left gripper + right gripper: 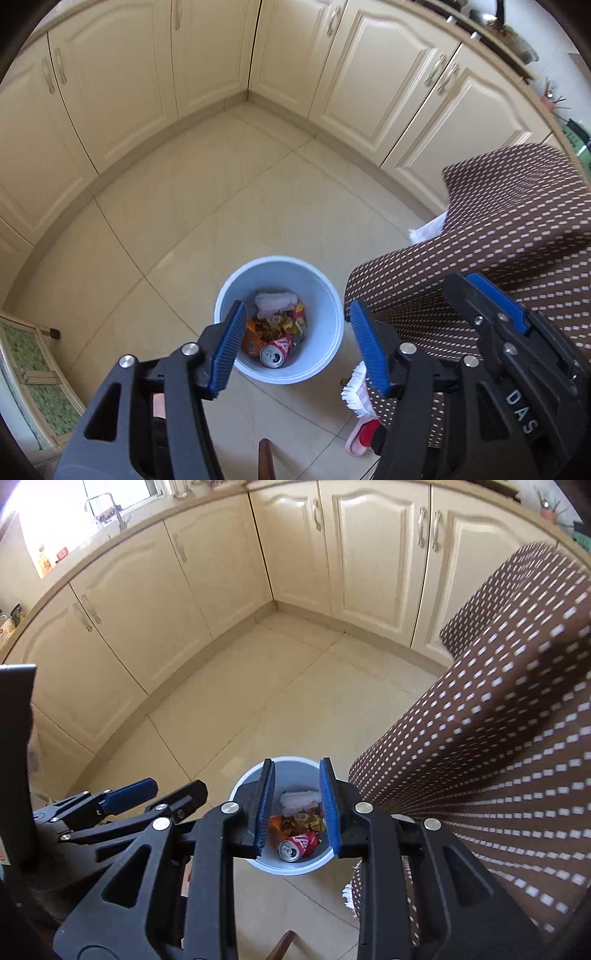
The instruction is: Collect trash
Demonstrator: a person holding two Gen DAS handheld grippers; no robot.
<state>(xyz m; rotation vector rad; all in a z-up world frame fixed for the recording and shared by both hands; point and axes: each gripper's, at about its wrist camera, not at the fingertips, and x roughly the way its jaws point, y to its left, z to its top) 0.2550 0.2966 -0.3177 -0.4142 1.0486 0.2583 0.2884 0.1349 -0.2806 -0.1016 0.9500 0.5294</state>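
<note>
both jaws spread, empty, above one blue bin (pixel 325 295) with one red can (pixel 277 350)

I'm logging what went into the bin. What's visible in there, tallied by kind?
Inside the bin:
Red can: 1
White crumpled bag: 1
Orange packet: 1
Heap of yellow wrappers: 1, pieces too jumbled to count
Total: 4

left hand-held gripper (pixel 293 345) hides part of the bin (pixel 325 295).
</note>
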